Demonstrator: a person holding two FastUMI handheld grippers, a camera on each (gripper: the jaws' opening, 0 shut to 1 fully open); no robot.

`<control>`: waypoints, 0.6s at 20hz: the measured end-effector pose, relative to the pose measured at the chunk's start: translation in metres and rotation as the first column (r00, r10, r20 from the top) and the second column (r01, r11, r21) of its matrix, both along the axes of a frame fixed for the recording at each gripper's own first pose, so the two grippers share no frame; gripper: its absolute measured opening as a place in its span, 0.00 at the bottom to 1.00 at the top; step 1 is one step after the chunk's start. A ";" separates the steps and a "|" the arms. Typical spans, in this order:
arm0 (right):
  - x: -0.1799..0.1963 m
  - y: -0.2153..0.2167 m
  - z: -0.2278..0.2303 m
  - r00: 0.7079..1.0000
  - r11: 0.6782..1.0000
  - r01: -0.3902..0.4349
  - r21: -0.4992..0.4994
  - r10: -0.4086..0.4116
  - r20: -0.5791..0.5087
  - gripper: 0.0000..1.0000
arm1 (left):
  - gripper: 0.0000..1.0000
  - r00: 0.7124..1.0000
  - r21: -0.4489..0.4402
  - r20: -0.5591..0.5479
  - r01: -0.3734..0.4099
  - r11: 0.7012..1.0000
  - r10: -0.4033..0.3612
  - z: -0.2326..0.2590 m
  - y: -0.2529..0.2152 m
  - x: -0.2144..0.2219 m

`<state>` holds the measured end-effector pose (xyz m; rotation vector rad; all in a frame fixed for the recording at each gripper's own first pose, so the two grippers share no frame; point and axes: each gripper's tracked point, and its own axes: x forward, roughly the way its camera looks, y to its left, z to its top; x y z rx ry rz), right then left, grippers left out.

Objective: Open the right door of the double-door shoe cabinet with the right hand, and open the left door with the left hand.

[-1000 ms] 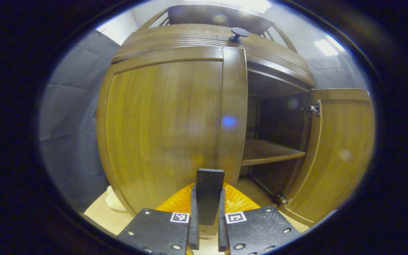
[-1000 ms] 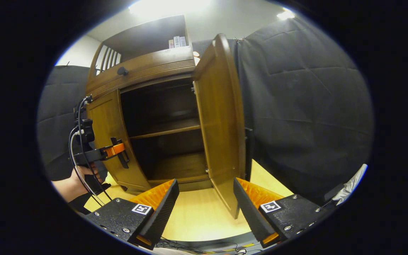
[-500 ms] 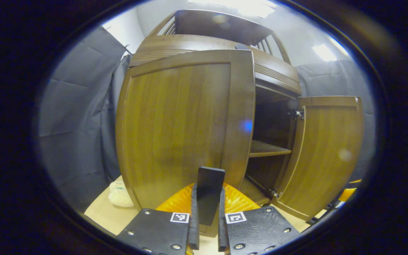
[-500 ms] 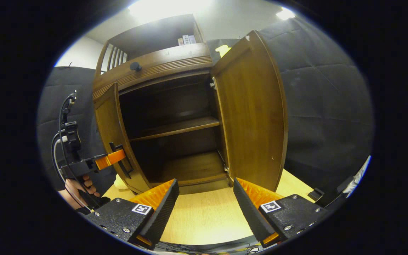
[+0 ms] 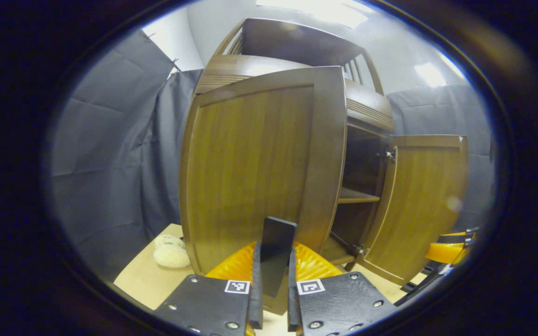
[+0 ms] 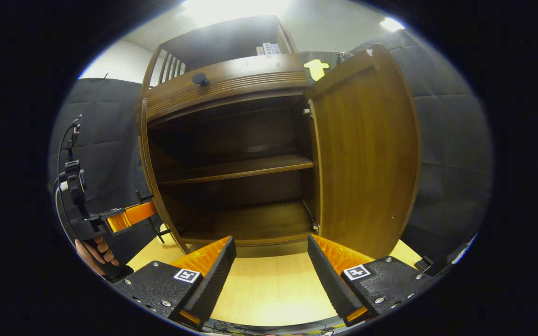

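My left gripper (image 5: pixel 272 280) was clamped on the dark handle (image 5: pixel 276 254) of the left door (image 5: pixel 255 163), both fingers pressed against the handle's sides. That door stood swung out from the cabinet (image 5: pixel 367 109), its front panel facing the left gripper view. Past its free edge I saw the dark inside and an edge of the shelf (image 5: pixel 357 198). Beyond that, the right door (image 5: pixel 425 205) hung open on its hinges, turned well away from the cabinet front. A pale soft lump (image 5: pixel 172 252) lay on the table (image 5: pixel 145 282) by the left door's lower corner; I could not tell what it was.

My right gripper (image 6: pixel 271 261) held nothing, its fingers spread wide over the light wooden table (image 6: pixel 269 291), pointing into the cabinet (image 6: pixel 224 88). In the right gripper view the right door (image 6: pixel 367 154) stood wide open beside the opening, and the shelf (image 6: pixel 236 169) ran across the middle of the bare inside. The left door (image 6: pixel 150 172) showed edge-on at the opening's left side, with my left gripper (image 6: pixel 145 212) at its lower part and my hand (image 6: pixel 96 249) around the grip below. A round dark knob (image 6: pixel 199 78) sat on the cabinet's top band.
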<state>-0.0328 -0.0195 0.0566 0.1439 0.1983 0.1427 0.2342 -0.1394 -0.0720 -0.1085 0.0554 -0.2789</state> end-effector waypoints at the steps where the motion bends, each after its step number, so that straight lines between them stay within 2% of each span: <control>1: 0.004 0.005 0.001 1.000 1.000 -0.013 -0.006 0.013 0.001 0.96 | 0.22 1.000 -0.002 0.002 -0.004 1.000 0.004 0.000 0.001 0.000; 2: 0.007 0.013 0.001 1.000 1.000 -0.023 -0.010 0.023 0.004 0.92 | 0.22 1.000 -0.001 0.006 -0.008 1.000 0.008 0.000 0.001 0.000; 8: 0.009 0.029 -0.003 0.998 0.997 -0.070 -0.020 0.070 -0.005 0.96 | 0.22 1.000 -0.010 0.012 -0.027 1.000 0.027 -0.002 0.002 0.000; 9: 0.010 0.031 -0.005 0.997 0.997 -0.076 -0.018 0.076 -0.011 0.96 | 0.15 0.999 -0.011 0.012 -0.033 0.999 0.034 -0.002 0.003 0.000; 11: 0.010 0.034 -0.006 0.996 0.996 -0.085 -0.013 0.084 -0.015 0.95 | 0.29 0.999 -0.010 0.012 -0.048 0.999 0.048 -0.003 0.003 0.000; 12: 0.010 0.036 -0.006 0.996 0.996 -0.088 -0.013 0.087 -0.016 0.96 | 0.15 0.998 -0.010 0.011 -0.055 0.998 0.055 -0.004 0.003 0.001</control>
